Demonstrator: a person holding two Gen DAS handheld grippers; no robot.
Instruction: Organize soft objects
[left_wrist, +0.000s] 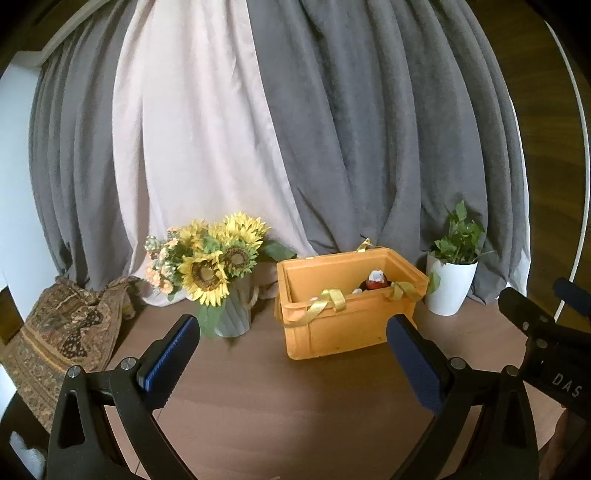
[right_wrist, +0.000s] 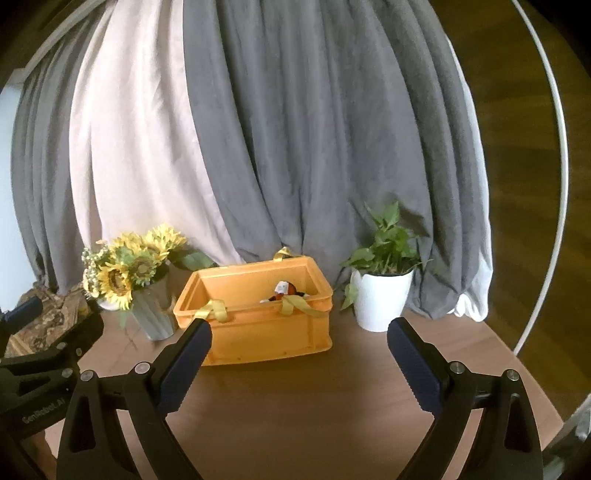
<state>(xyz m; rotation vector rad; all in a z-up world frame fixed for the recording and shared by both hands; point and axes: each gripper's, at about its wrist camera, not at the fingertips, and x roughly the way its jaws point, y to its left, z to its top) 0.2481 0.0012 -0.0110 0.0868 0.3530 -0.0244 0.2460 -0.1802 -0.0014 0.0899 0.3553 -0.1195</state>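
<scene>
An orange plastic crate (left_wrist: 343, 328) (right_wrist: 266, 336) stands on the brown table, with yellow ribbons (left_wrist: 325, 301) (right_wrist: 216, 310) draped over its front rim. Inside it a small soft toy (left_wrist: 375, 282) (right_wrist: 286, 288), red, white and dark, peeks above the rim. My left gripper (left_wrist: 293, 332) hovers over the table a little short of the crate, open with nothing between its blue pads. My right gripper (right_wrist: 299, 336) is open too, empty, facing the crate from the near side. The right gripper's body shows at the left wrist view's right edge.
A grey vase of sunflowers (left_wrist: 218, 273) (right_wrist: 129, 275) stands left of the crate and a white pot with a green plant (left_wrist: 452, 280) (right_wrist: 380, 295) right of it. A patterned cloth bag (left_wrist: 62, 332) lies at the far left. Grey and pale curtains (left_wrist: 295, 129) hang behind.
</scene>
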